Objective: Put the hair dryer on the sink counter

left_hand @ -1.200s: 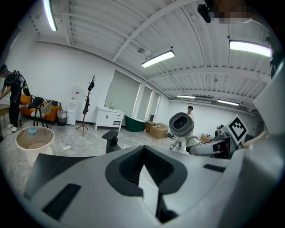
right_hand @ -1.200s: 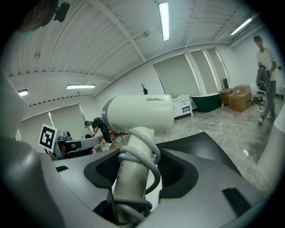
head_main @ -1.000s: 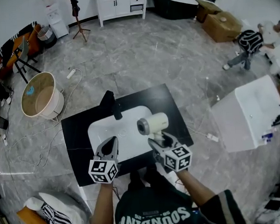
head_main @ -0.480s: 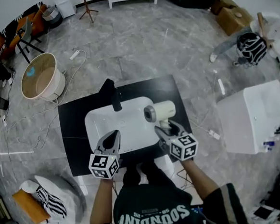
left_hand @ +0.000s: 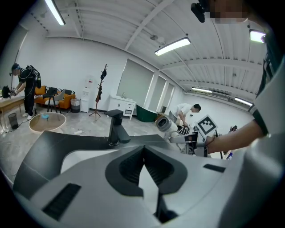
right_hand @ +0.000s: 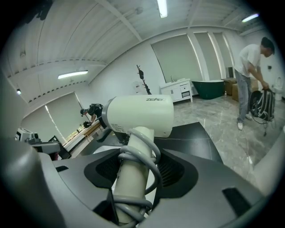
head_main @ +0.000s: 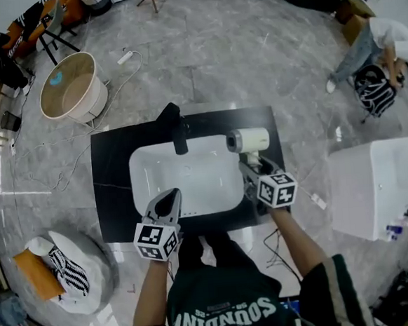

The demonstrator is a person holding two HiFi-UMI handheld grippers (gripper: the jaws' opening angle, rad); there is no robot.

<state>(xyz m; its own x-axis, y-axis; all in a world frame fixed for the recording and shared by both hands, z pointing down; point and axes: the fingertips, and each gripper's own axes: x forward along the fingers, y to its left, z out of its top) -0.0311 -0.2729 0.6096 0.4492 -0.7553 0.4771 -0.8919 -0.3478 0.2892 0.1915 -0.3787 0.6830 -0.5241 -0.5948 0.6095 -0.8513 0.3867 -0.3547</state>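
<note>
A cream hair dryer (head_main: 248, 140) with its grey cord wound round the handle (right_hand: 132, 178) is held upright over the right strip of the black sink counter (head_main: 114, 180), just right of the white basin (head_main: 187, 175). My right gripper (head_main: 252, 166) is shut on the handle, the barrel (right_hand: 141, 115) pointing left toward the black faucet (head_main: 177, 131). My left gripper (head_main: 167, 199) hovers at the basin's near left edge, shut, with nothing in it. In the left gripper view the hair dryer (left_hand: 164, 124) shows to the right of the faucet (left_hand: 115, 128).
A round wooden tub (head_main: 70, 88) stands far left on the marble floor, with cables near it. A white cabinet (head_main: 378, 184) is close on the right. A person (head_main: 384, 39) bends over a bag at the far right. A striped bundle (head_main: 63, 272) lies near left.
My right gripper has carried the hair dryer rightward, from over the basin to over the counter's right strip. The left gripper has stayed by the basin's near edge.
</note>
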